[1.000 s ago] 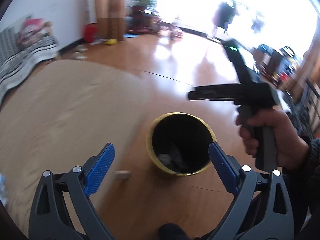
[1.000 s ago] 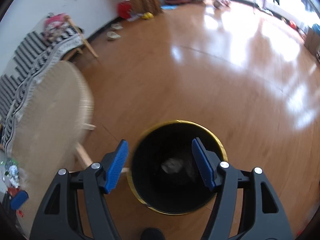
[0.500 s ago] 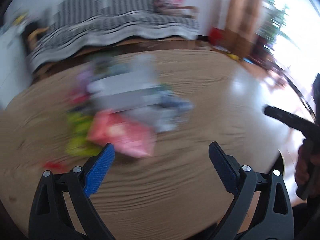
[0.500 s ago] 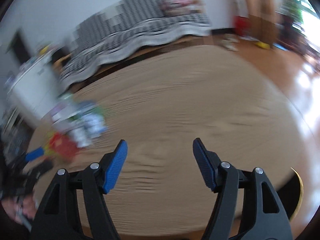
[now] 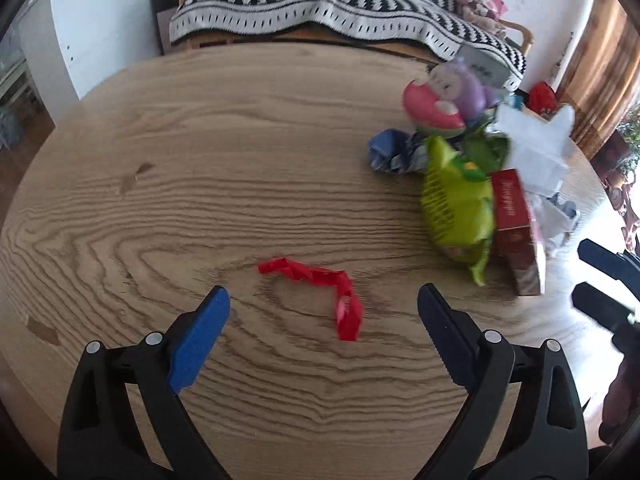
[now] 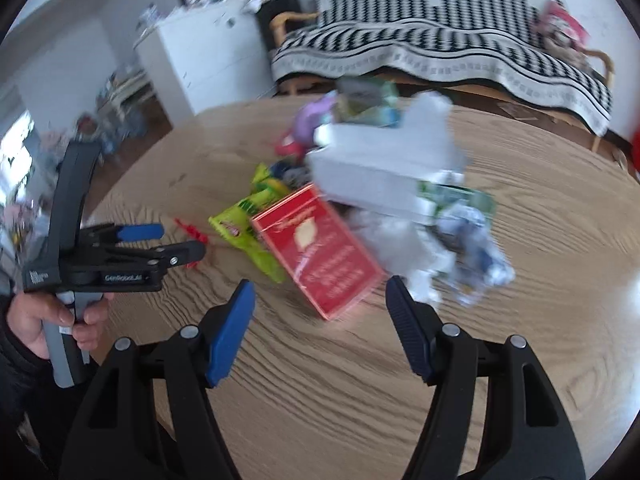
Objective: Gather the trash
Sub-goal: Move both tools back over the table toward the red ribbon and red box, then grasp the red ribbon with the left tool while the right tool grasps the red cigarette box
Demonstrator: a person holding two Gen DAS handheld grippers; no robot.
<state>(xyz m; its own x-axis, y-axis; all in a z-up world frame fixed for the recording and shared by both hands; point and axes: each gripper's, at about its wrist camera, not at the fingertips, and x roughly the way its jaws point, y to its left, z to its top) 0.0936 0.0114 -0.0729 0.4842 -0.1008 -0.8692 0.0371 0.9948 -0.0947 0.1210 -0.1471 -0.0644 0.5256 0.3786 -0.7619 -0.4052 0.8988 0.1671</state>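
Both grippers hover released over the round wood-grain table. The left gripper frames a crinkled red wrapper strip lying flat, sharp only in its own view. The right gripper faces a glossy red cardboard box. Beyond, a ribbed lime-green snack bag, white tissue box and blurred crumpled wrappers pile together; a purple plush toy peeks behind.
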